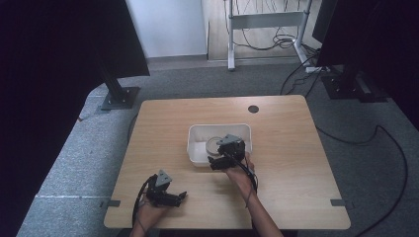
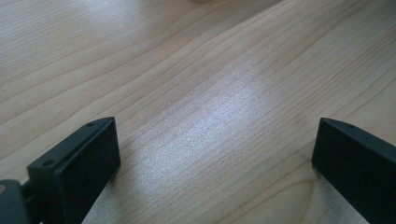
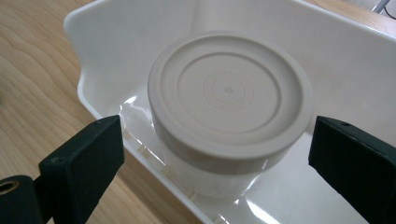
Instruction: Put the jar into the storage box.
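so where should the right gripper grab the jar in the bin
Grip the jar across its round lid rim, coming down from above. It stands upright in the white bin, whose walls block a side approach. The right gripper is open with its jaws either side of the lid, wide enough to span it.

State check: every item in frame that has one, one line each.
Jar: upright in the bin, lid on.
Lid: seated on the jar, ungripped.
Bin: upright on the table, holding the jar.
Right claw: open, jaws on either side of the jar, not touching.
Left claw: open, empty, over bare table.
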